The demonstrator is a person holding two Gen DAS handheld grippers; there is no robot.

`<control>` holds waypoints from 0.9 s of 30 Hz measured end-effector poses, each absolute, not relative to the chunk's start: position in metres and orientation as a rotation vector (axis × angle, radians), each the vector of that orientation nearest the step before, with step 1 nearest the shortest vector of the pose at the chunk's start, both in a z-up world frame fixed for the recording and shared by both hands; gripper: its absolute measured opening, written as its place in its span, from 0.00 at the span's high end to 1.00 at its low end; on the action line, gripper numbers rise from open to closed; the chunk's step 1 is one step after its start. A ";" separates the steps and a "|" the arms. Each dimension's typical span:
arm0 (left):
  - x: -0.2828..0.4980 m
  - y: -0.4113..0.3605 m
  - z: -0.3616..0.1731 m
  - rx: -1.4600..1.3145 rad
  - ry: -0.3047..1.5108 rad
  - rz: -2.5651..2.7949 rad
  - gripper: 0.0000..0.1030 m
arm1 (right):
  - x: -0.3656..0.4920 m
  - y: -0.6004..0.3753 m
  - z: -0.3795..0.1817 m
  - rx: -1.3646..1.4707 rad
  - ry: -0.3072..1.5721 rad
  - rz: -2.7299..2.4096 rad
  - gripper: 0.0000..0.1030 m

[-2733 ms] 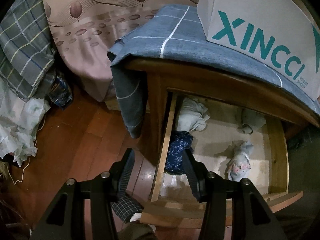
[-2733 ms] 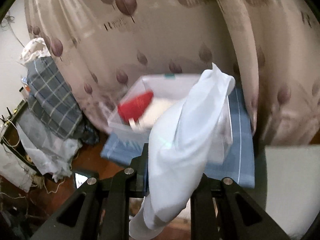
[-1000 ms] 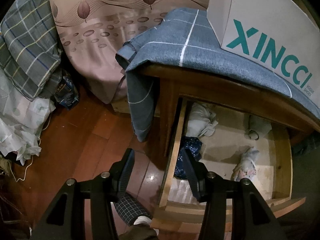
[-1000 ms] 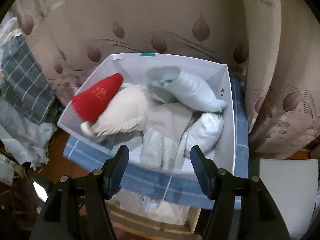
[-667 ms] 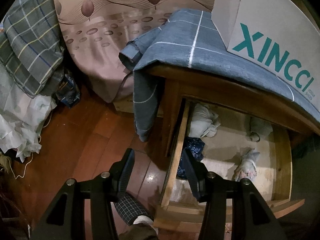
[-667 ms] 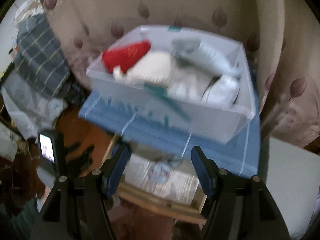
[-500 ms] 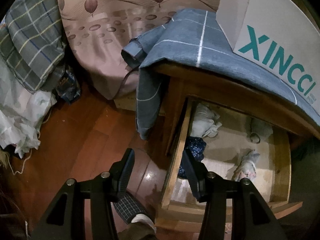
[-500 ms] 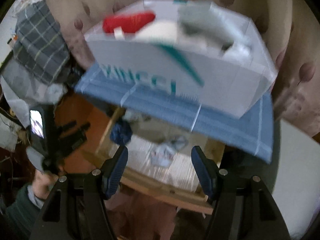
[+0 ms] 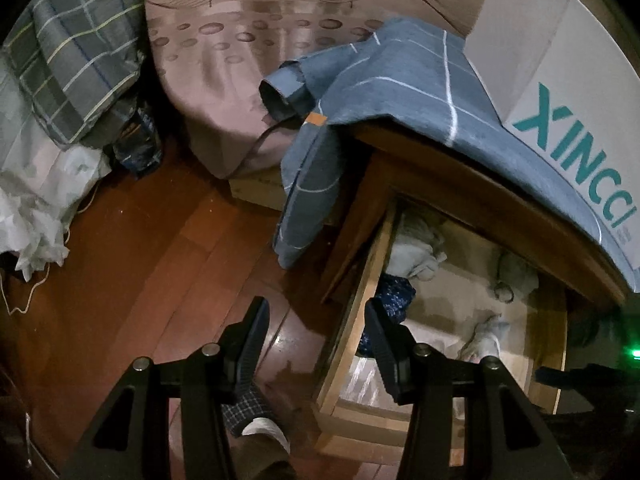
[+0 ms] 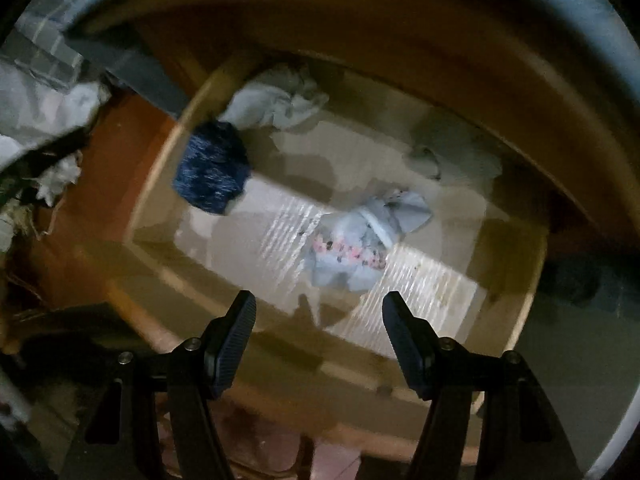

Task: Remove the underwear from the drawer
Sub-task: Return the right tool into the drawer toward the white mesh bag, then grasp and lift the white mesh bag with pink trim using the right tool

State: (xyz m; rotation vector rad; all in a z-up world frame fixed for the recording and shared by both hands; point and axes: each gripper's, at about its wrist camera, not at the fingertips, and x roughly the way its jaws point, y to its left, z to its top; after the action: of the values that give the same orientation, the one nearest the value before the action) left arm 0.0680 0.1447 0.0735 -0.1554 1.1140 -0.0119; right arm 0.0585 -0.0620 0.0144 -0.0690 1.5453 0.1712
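Right wrist view: right gripper spread, empty, above open drawer; floral underwear, navy piece, two pale pieces still inside, unremoved.

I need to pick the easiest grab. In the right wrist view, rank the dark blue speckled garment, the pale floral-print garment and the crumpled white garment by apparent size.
1. Pale floral-print garment, largest.
2-3. Crumpled white garment and dark blue speckled garment look alike; blur and differing nearness to the camera leave their order unsure.
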 end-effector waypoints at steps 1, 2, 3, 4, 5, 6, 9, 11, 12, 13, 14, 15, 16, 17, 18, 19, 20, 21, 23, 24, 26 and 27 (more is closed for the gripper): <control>0.068 0.145 0.073 -0.153 1.116 -0.009 0.51 | 0.062 -0.060 0.009 -0.086 1.556 0.176 0.39; 0.068 0.146 0.073 -0.153 1.115 -0.003 0.51 | 0.066 -0.059 0.004 -0.102 1.565 0.180 0.39; 0.068 0.147 0.074 -0.156 1.114 -0.003 0.51 | 0.070 -0.056 -0.003 -0.131 1.581 0.190 0.39; 0.068 0.147 0.074 -0.158 1.115 -0.004 0.51 | 0.072 -0.056 -0.006 -0.152 1.587 0.192 0.39; 0.068 0.148 0.074 -0.163 1.115 -0.003 0.51 | 0.073 -0.055 -0.011 -0.173 1.595 0.192 0.39; 0.068 0.148 0.073 -0.167 1.117 -0.002 0.51 | 0.074 -0.050 -0.019 -0.212 1.609 0.202 0.38; 0.069 0.150 0.072 -0.186 1.126 -0.003 0.51 | 0.075 -0.043 -0.035 -0.285 1.632 0.219 0.37; 0.070 0.151 0.071 -0.189 1.129 -0.002 0.51 | 0.078 -0.042 -0.041 -0.298 1.639 0.222 0.36; 0.069 0.151 0.071 -0.189 1.131 -0.001 0.51 | 0.081 -0.041 -0.045 -0.302 1.650 0.223 0.36; 0.070 0.151 0.071 -0.188 1.132 -0.001 0.51 | 0.082 -0.041 -0.048 -0.308 1.658 0.221 0.35; 0.070 0.151 0.071 -0.186 1.134 -0.002 0.51 | 0.084 -0.042 -0.051 -0.316 1.663 0.219 0.35; 0.070 0.151 0.071 -0.186 1.135 -0.004 0.51 | 0.086 -0.042 -0.056 -0.330 1.668 0.218 0.35; 0.071 0.150 0.071 -0.186 1.137 -0.006 0.51 | 0.087 -0.043 -0.060 -0.338 1.679 0.218 0.35; 0.071 0.150 0.070 -0.184 1.141 -0.006 0.51 | 0.088 -0.043 -0.063 -0.345 1.687 0.217 0.35; 0.071 0.150 0.069 -0.181 1.144 -0.007 0.51 | 0.089 -0.045 -0.067 -0.349 1.693 0.216 0.35; 0.071 0.149 0.069 -0.179 1.146 -0.008 0.51 | 0.091 -0.046 -0.070 -0.354 1.697 0.211 0.35; 0.071 0.149 0.068 -0.177 1.146 -0.009 0.51 | 0.091 -0.047 -0.072 -0.357 1.698 0.209 0.35; 0.072 0.148 0.068 -0.173 1.149 -0.008 0.51 | 0.092 -0.047 -0.074 -0.354 1.702 0.216 0.35; 0.072 0.147 0.067 -0.169 1.154 -0.010 0.51 | 0.094 -0.048 -0.075 -0.344 1.708 0.228 0.35; 0.072 0.147 0.066 -0.168 1.157 -0.010 0.51 | 0.094 -0.048 -0.075 -0.340 1.713 0.242 0.35; 0.073 0.146 0.065 -0.163 1.163 -0.010 0.51 | 0.094 -0.051 -0.077 -0.342 1.723 0.248 0.35; 0.073 0.146 0.064 -0.160 1.166 -0.011 0.51 | 0.096 -0.055 -0.082 -0.344 1.726 0.249 0.37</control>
State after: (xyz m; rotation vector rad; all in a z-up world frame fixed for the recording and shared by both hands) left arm 0.0734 0.1458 0.0642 -0.1601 1.1663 -0.0114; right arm 0.0961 -0.0552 -0.0821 -0.3438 1.7263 0.2489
